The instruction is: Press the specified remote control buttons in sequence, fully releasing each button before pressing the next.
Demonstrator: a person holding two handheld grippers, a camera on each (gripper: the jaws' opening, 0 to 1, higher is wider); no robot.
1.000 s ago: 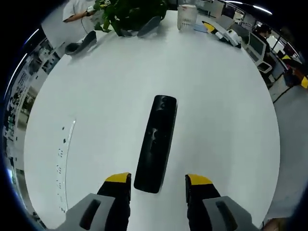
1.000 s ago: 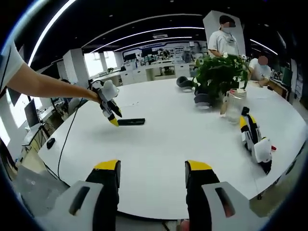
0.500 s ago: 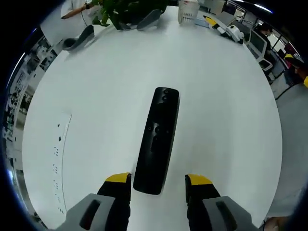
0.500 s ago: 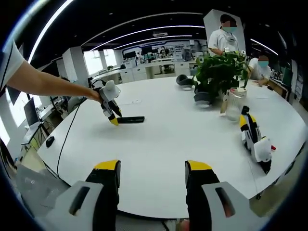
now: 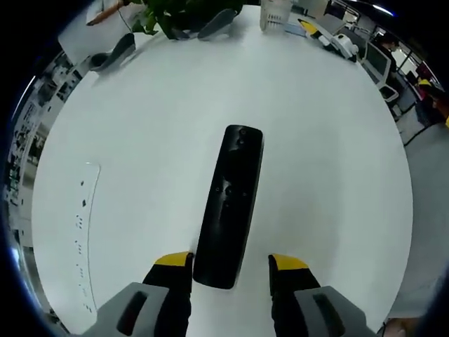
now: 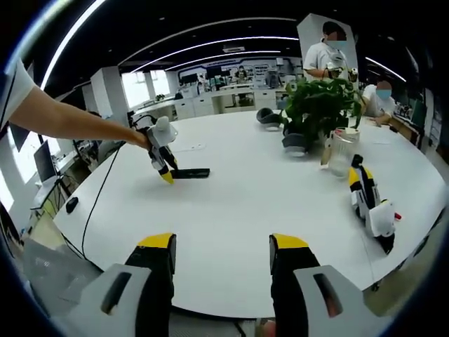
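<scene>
**A:** Left gripper view first: since a second ago the camera creeps in on the remote [image 5: 230,203], whose near end now sits further down between the yellow tips. Left gripper [image 5: 229,262] jaws are spread, pinching nothing, one tip either side of the remote's near end. I can't tell whether a tip touches it.

**B:** Where's the remote lying?

**A:** Flat on the white table [image 5: 330,161], buttons up, long axis running away from the gripper with a slight lean. A button cluster sits near its middle and a small pair at its far end. A potted plant [image 5: 184,12] and a clear jar [image 5: 274,14] sit well beyond the remote, at the table's far edge.

**B:** Right gripper view?

**A:** Barely changed. Right gripper [image 6: 221,245] jaws are also spread and empty, well apart from the remote [image 6: 191,173]. From here the left gripper [image 6: 161,152] stands tilted, tip down just beside the remote's end, with a bare forearm [image 6: 66,123] behind it. A spare yellow-and-white gripper [image 6: 372,204] lies far across the table from the remote.

**B:** Advice for the press?

**A:** My take: bring the jaws together first so one tip lands on one button, then come straight down. Lift fully clear before the next. Keep the remote centred between the tips.
</scene>
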